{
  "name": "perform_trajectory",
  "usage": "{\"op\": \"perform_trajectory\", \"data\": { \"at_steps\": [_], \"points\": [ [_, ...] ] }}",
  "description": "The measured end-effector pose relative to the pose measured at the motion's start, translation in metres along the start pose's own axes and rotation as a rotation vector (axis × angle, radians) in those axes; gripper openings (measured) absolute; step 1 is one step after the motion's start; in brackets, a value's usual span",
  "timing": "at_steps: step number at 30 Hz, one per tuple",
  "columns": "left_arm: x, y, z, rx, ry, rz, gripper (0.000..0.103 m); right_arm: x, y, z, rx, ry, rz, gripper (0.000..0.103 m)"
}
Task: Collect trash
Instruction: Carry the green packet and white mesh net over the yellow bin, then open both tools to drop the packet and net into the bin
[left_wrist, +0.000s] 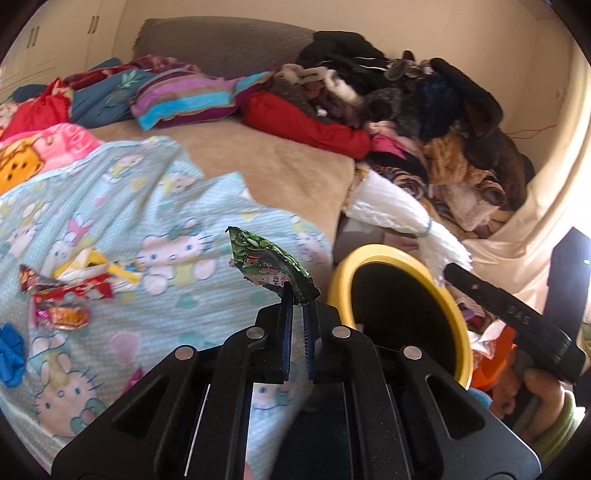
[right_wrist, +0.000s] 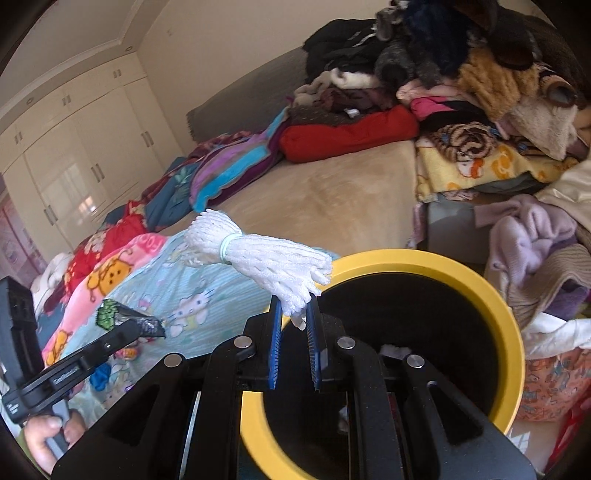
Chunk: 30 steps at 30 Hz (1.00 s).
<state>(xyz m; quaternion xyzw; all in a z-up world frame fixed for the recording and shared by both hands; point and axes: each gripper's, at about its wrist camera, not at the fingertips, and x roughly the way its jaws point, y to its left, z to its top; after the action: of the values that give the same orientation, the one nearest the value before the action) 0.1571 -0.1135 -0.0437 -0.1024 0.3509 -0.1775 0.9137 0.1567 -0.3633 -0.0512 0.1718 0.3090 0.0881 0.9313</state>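
While the green wrapper (left_wrist: 271, 264) is pinched in the left hand-held gripper (left_wrist: 298, 301) and the white foam net (right_wrist: 273, 264) in the right hand-held gripper (right_wrist: 294, 308), both should be released only over the yellow bin (right_wrist: 491, 295), seemingly near-empty.

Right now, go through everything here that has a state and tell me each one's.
Left claw: shut on green wrapper, lifted off the bed.
Right claw: shut on white foam net, at the bin rim.
Yellow bin: open, some scraps inside.
Red wrappers: lying loose on the blanket.
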Motion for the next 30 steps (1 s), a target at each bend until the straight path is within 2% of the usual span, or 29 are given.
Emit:
{"op": "perform_trajectory", "data": {
  "at_steps": [13, 30],
  "points": [
    [0.010, -0.053, 0.000, 0.088, 0.004, -0.108, 0.002, -0.014, -0.049, 0.001, 0.058, 0.010, -0.108, 0.013],
    [0.044, -0.107, -0.024, 0.202, 0.082, -0.190, 0.002, -0.011, -0.096, -0.016, 0.099, 0.093, -0.197, 0.013]
  ]
}}
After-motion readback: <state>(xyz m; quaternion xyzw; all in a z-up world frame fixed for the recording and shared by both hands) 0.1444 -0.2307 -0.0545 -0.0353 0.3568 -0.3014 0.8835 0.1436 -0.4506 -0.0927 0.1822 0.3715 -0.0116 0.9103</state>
